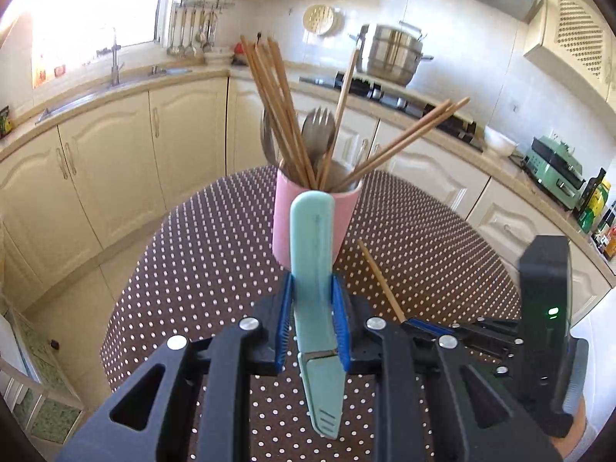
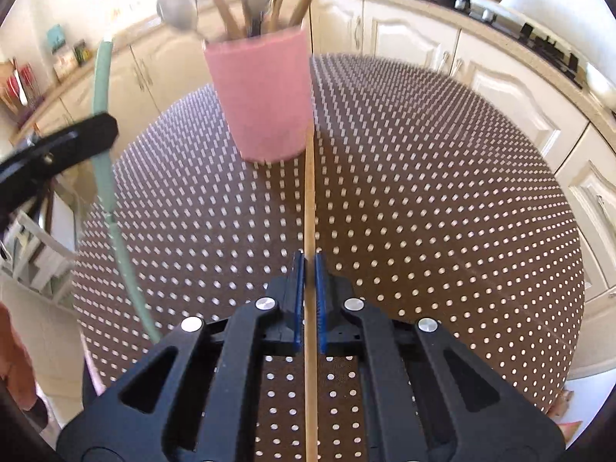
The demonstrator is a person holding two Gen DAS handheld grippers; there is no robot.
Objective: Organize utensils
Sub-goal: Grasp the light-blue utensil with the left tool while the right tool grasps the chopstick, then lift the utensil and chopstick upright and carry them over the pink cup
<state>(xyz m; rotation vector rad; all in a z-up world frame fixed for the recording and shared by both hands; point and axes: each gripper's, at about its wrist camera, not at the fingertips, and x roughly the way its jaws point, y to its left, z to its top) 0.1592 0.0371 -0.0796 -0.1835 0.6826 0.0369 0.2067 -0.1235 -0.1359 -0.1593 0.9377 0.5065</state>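
Now, left gripper (image 1: 312, 323): pinching smooth mint knife (image 1: 313, 269).
Right gripper (image 2: 309, 300): pinching slim wooden chopstick (image 2: 310, 208).
Pink cup (image 2: 261, 100), ahead: chopsticks, fork, spoons.

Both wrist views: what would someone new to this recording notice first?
The pink cup standing mid-table on the dotted brown tablecloth, bristling with wooden chopsticks and a metal fork. Nearer, the left hand-held gripper is clamped on a mint-green knife pointing toward the cup, while the right hand-held gripper pinches a single chopstick aimed at the cup's base.
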